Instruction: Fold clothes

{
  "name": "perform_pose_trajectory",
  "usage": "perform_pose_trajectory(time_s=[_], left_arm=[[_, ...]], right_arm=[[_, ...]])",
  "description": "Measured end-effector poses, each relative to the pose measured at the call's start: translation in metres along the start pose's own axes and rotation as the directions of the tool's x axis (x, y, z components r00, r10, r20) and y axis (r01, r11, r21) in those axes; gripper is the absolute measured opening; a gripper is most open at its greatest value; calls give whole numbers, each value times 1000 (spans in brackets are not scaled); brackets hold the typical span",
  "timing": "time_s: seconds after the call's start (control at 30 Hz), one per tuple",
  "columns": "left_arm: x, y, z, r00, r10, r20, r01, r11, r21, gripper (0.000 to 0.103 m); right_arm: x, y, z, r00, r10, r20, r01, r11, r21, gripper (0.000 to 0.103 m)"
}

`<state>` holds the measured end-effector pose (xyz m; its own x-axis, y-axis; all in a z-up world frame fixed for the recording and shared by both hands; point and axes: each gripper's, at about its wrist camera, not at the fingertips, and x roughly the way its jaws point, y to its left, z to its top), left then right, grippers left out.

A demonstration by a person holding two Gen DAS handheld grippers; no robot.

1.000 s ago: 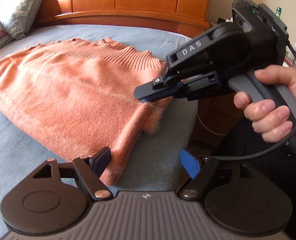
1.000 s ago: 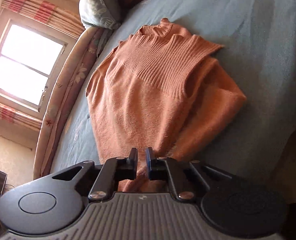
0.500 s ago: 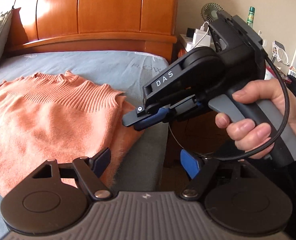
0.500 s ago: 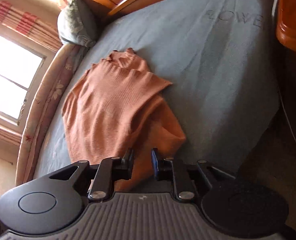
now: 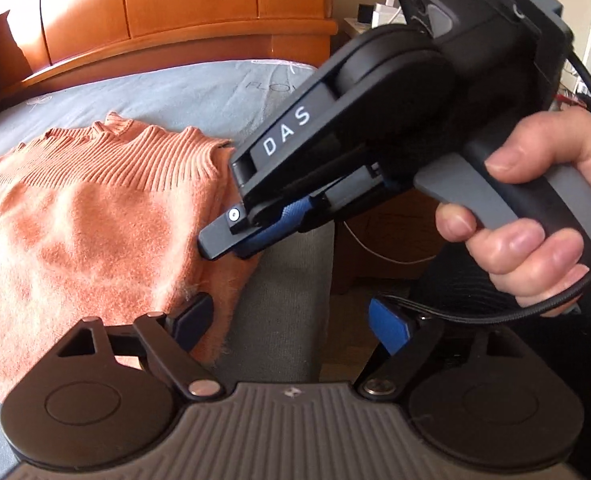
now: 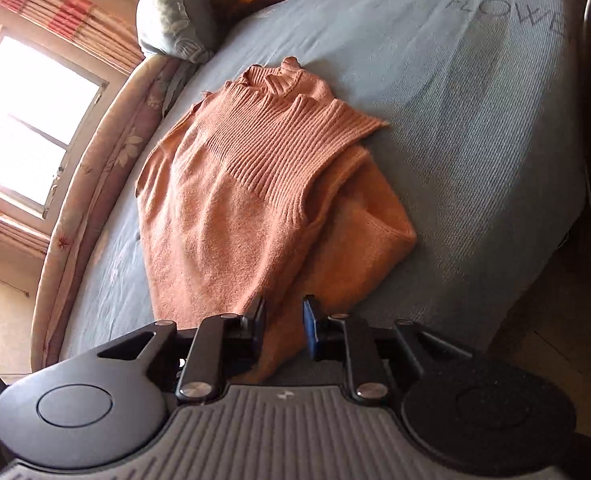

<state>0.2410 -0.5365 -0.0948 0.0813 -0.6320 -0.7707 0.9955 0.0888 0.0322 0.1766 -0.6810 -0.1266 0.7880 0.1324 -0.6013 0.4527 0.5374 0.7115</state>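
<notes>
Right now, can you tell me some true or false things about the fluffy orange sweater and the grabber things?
1. The orange sweater lies on a grey-blue bed. True.
2. The left gripper is squeezing the sweater. False: it is wide open, with nothing pinched.
3. A hand holds the right gripper by its handle. True.
4. The sweater is on a hanger. False: it lies on the bed.
5. A pillow sits near the headboard. True.

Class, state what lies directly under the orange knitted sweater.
The orange knitted sweater lies on a blue-grey bedsheet, visible all around it. Whatever sits beneath the sweater's folded layers is covered.
</notes>
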Motion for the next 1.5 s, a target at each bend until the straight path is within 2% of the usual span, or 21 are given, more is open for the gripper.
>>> perform_pose_trajectory(time_s=[0.07,0.13,0.2,0.3,0.47,0.53,0.57,0.63,0.73,0.9,0.97,1.07,1.13,1.2,1.27,1.3,1.33,1.37,1.43,1.47,1.5], left_arm=[[-2,-3,4,1000,2,-17,-2,1000,5,87],[-8,-1,7,1000,-25,6,25,1000,-7,87],[-8,2,9,999,-37,16,38,999,-25,87],[-1,7,7,998,-56,-4,55,996,-71,87],[-13,16,0,996,-88,-2,87,984,-155,87],[-26,19,-3,995,-103,10,103,975,-195,87],[-35,20,-4,994,-108,24,111,973,-204,87],[-53,22,-6,993,-103,56,112,971,-213,88],[-71,30,-11,994,-41,101,63,972,-226,88],[-60,50,-22,998,25,62,-4,951,-309,88],[-50,53,-28,999,27,33,-15,946,-324,88],[-42,56,-39,1000,20,9,-16,937,-349,88],[-39,58,-46,1000,16,-4,-16,933,-359,88],[-40,56,-51,1000,13,4,-11,940,-340,88],[-40,54,-52,1000,20,4,-18,946,-324,88],[-42,53,-53,1000,23,3,-21,947,-319,88],[-45,51,-54,1000,27,2,-25,949,-314,88],[-48,50,-54,999,35,1,-33,950,-312,88],[-54,46,-52,999,49,12,-44,955,-295,88],[-59,44,-51,998,54,22,-45,958,-283,88],[-60,42,-49,998,58,30,-48,961,-274,88]], right_arm=[[-5,-6,2,1000,-16,1,16,1000,6,6],[-16,-9,6,999,-7,36,6,1000,7,11],[-26,-11,9,997,3,71,-3,1000,8,24],[-21,-10,17,998,17,57,-18,1000,16,25],[-26,-23,22,985,-107,137,99,993,62,15],[-33,-19,22,976,-140,167,135,990,46,18],[-36,-15,23,972,-151,177,148,988,30,24],[-39,-5,23,977,-101,189,104,995,-5,24],[-29,18,29,983,4,185,9,998,-68,25],[19,64,48,979,163,118,-141,974,-175,33],[48,77,55,979,190,68,-173,965,-198,33],[75,74,61,989,144,27,-138,976,-170,33],[72,58,58,997,51,56,-42,988,-149,27],[56,35,59,995,40,92,-31,995,-91,4],[40,16,61,991,-10,130,14,999,-34,1],[31,10,60,987,-41,158,45,999,-19,11],[23,8,59,976,-111,188,114,993,-8,12],[17,6,59,970,-132,204,138,990,-12,12],[3,4,58,969,-120,214,116,993,32,20],[-2,8,55,968,-97,232,97,995,14,32],[-7,13,52,966,-74,248,78,997,-5,38]])
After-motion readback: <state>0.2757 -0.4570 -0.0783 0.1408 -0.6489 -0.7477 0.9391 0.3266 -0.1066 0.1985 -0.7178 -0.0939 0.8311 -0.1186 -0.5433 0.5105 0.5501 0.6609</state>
